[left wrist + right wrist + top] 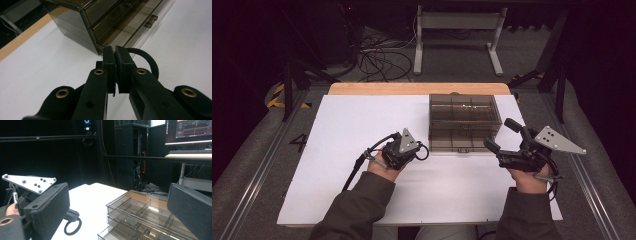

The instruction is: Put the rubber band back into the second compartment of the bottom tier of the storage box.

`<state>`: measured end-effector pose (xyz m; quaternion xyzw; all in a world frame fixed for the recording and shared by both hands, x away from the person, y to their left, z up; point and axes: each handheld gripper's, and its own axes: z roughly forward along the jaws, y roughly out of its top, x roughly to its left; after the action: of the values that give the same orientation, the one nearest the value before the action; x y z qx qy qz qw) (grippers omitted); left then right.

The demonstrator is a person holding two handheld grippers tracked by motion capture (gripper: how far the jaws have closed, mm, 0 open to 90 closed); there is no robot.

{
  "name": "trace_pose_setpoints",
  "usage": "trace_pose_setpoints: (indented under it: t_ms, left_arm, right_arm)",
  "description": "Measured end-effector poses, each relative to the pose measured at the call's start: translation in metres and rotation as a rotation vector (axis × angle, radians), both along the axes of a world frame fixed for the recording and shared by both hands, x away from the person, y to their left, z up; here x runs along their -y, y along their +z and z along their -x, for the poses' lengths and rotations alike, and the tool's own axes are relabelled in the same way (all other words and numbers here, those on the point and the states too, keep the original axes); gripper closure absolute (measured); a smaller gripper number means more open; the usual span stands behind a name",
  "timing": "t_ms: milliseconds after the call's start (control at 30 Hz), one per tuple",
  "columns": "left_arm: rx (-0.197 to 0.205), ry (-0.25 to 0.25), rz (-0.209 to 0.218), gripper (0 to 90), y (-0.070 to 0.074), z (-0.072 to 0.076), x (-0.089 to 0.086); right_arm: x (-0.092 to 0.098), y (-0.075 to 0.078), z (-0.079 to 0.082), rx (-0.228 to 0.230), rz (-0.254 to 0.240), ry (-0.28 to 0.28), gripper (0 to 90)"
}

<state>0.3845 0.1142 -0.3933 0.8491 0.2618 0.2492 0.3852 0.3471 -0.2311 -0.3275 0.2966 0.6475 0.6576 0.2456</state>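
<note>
A smoked clear drawer box (464, 121) stands on the white table top (362, 125), right of the middle. My left gripper (418, 146) lies just left of the box's front corner and is shut with nothing between its pads. In the left gripper view the shut gripper (115, 53) points at the near corner of the box (100, 17), close to it but apart. My right gripper (503, 135) is held open at the box's front right corner and holds nothing. In the right gripper view the open gripper (118, 195) frames the box (140, 212).
The box's drawers carry small knobs (151, 21). A black cable loop (150, 61) lies on the table beside the left gripper. A wooden strip (417, 88) edges the table's far side. A white table stand (457, 30) and floor cables (382, 57) lie beyond.
</note>
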Motion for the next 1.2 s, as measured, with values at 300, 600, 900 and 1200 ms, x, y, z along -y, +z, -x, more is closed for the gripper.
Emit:
trace_pose_setpoints:
  t_ms: [300, 600, 900, 1200]
  left_arm:
    - [0.008, -0.007, 0.003, 87.1, -0.001, -0.005, 0.012]
    - [0.032, -0.014, -0.003, 87.1, 0.001, -0.010, 0.023]
    - [0.049, -0.020, -0.008, 87.1, 0.000, -0.015, 0.033]
    - [0.064, -0.010, -0.006, 87.1, -0.003, -0.019, 0.038]
  right_arm:
    - [0.001, 0.001, 0.001, -0.001, -0.012, 0.001, 5.3]
    - [0.003, 0.001, 0.000, 0.002, -0.013, 0.002, 5.4]
    - [0.001, 0.001, 0.000, 0.004, -0.014, 0.007, 5.5]
    - [0.001, 0.001, 0.000, 0.005, -0.016, 0.010, 5.4]
